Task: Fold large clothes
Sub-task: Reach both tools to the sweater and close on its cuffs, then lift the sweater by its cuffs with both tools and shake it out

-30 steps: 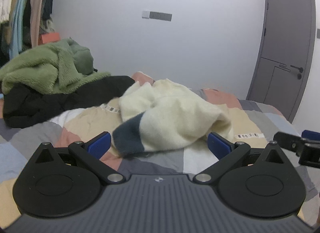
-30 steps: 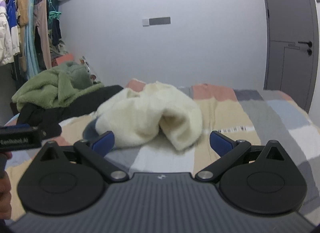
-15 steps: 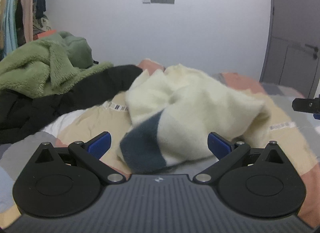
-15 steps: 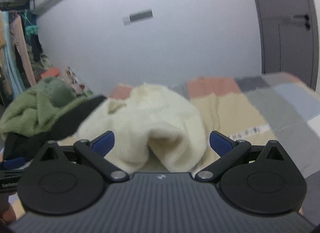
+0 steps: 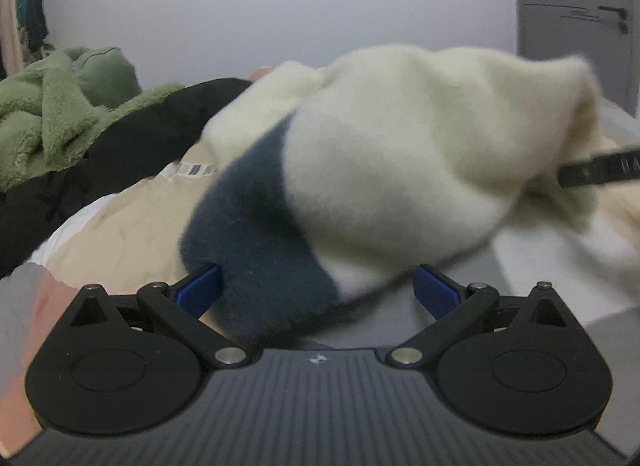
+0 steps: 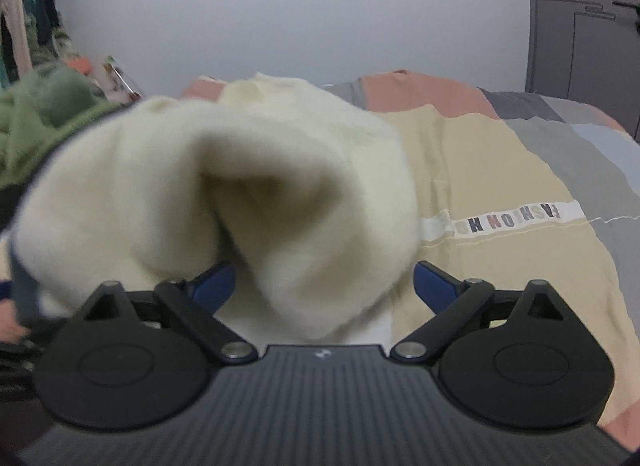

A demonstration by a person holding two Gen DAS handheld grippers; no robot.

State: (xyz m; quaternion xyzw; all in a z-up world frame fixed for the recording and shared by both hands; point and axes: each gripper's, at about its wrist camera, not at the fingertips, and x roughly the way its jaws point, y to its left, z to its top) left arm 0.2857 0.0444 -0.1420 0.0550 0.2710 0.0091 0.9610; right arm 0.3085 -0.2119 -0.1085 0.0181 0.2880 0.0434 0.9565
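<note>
A cream fleece garment [image 5: 400,153] with a dark blue-grey band [image 5: 256,234] lies crumpled on the bed. My left gripper [image 5: 316,286] is open, and the dark band sits between its blue fingertips [image 5: 200,286]. My right gripper [image 6: 324,286] is open around a cream fold of the same garment [image 6: 224,201], close to its hollow opening. The right gripper's black finger [image 5: 600,165] shows at the right edge of the left wrist view.
A patchwork bedspread [image 6: 500,185] covers the bed. A green fleece [image 5: 52,113] lies on a black garment [image 5: 132,145] at the left. A grey door [image 5: 576,17] stands at the far right, and hanging clothes [image 6: 24,17] at the far left.
Both grippers have moved forward to the cream garment, which now fills the views and lies between their open fingers. The jaws have stayed open.
</note>
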